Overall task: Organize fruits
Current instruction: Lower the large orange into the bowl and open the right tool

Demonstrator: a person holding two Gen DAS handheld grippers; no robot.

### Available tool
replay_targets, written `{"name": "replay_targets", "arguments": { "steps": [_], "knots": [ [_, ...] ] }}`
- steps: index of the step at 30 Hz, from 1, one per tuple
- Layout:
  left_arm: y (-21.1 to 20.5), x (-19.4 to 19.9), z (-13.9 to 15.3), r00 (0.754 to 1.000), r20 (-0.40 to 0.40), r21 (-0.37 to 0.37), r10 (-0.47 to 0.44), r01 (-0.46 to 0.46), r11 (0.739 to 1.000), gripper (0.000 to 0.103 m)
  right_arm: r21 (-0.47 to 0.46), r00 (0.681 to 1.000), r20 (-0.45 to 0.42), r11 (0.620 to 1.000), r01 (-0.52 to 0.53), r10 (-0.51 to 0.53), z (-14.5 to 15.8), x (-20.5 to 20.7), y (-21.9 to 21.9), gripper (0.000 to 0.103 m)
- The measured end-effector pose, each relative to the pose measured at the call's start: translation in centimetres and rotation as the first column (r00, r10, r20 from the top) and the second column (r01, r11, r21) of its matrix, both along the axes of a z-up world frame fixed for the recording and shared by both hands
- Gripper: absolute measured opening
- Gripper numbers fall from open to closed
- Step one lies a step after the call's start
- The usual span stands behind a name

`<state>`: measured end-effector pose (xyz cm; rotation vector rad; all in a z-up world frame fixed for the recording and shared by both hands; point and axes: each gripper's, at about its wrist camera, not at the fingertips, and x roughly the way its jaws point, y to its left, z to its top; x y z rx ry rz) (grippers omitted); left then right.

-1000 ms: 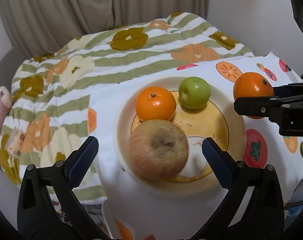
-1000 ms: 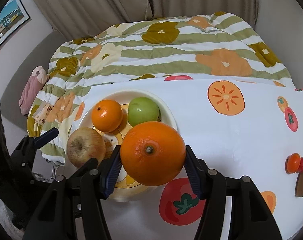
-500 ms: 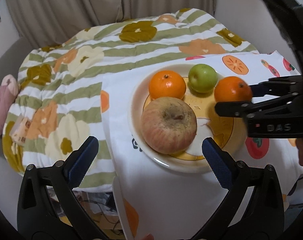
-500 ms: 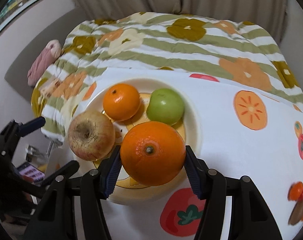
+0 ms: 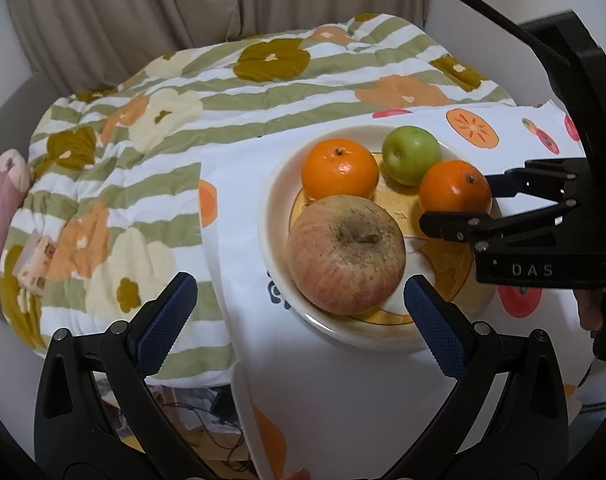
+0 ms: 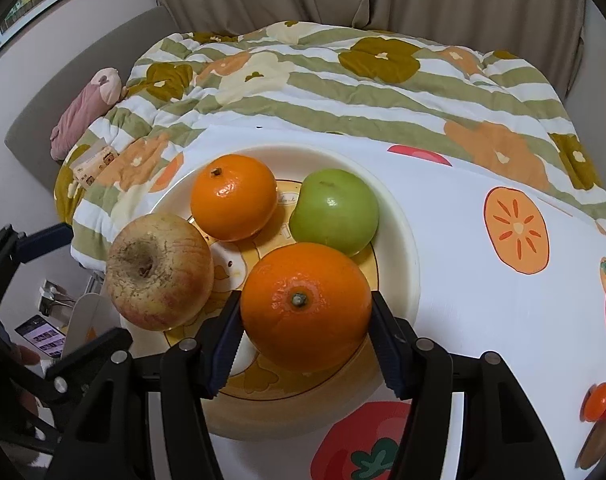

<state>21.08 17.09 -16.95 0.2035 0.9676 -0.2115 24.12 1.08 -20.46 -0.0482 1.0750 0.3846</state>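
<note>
Right tongs [image 6: 305,332] grip the orange [image 6: 305,306] between both pads; since a second ago I've carried it from beside the plate [image 6: 399,240] to low over its near right part, so this fruit is nearly delivered, though I can't tell if it rests on the plate yet. Left tongs [image 5: 299,314] hang spread and empty in front of the plate, as before. On the plate, largest first, sit the apple [image 5: 345,254], the tangerine [image 5: 339,168] and the green fruit [image 5: 411,154]. More small fruit [image 6: 597,402] waits on the cloth [image 6: 483,280].
</note>
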Motion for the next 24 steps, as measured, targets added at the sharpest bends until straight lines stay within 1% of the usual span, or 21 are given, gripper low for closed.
{"name": "replay_targets", "arguments": {
  "steps": [4,6,7,8,9,10,13,16,21,24],
  "knots": [
    [0.6,0.2,-0.2,1.000,-0.001,0.004,0.003,-0.003,1.000,0.103,-0.008,1.000,-0.004,1.000,-0.002,0.002,-0.3,0.0,0.2,0.056],
    [0.8,0.4,-0.2,1.000,-0.006,0.001,0.011,-0.011,1.000,0.103,-0.008,1.000,-0.009,1.000,-0.007,0.007,-0.4,-0.1,0.4,0.058],
    [1.1,0.4,-0.2,1.000,-0.009,-0.006,0.019,-0.019,1.000,0.103,-0.003,1.000,0.004,1.000,-0.007,0.007,-0.2,-0.3,0.3,0.068],
    [1.4,0.4,-0.1,0.999,-0.009,-0.010,0.034,-0.034,0.999,0.103,0.004,1.000,0.019,1.000,-0.006,0.006,0.1,-0.4,0.3,0.086],
    [1.6,0.4,0.0,0.999,-0.010,-0.015,0.042,-0.042,0.999,0.103,0.015,0.999,0.041,1.000,-0.004,0.003,0.5,-0.6,0.1,0.093],
    [1.8,0.3,0.1,0.999,-0.011,-0.023,0.047,-0.048,0.999,0.103,0.023,0.998,0.055,1.000,-0.001,0.000,0.8,-0.7,0.0,0.097],
    [1.9,-0.1,0.6,0.998,-0.006,-0.024,0.063,-0.064,0.998,0.103,0.039,0.997,0.080,0.999,0.011,-0.014,1.5,-0.8,-0.5,0.097],
    [1.7,-0.8,1.3,0.997,0.010,-0.011,0.080,-0.080,0.997,0.103,0.061,0.996,0.083,0.998,0.018,-0.023,2.1,-1.0,-1.0,0.097],
    [0.6,-2.3,3.5,0.990,0.050,0.005,0.131,-0.131,0.991,0.103,0.117,0.995,0.096,0.993,0.010,-0.021,3.8,-1.9,-2.3,0.097],
    [-0.3,-3.4,5.2,0.983,0.067,0.006,0.168,-0.169,0.986,0.103,0.122,0.994,0.106,0.992,-0.012,-0.001,5.2,-2.8,-3.1,0.097]
  ]
}}
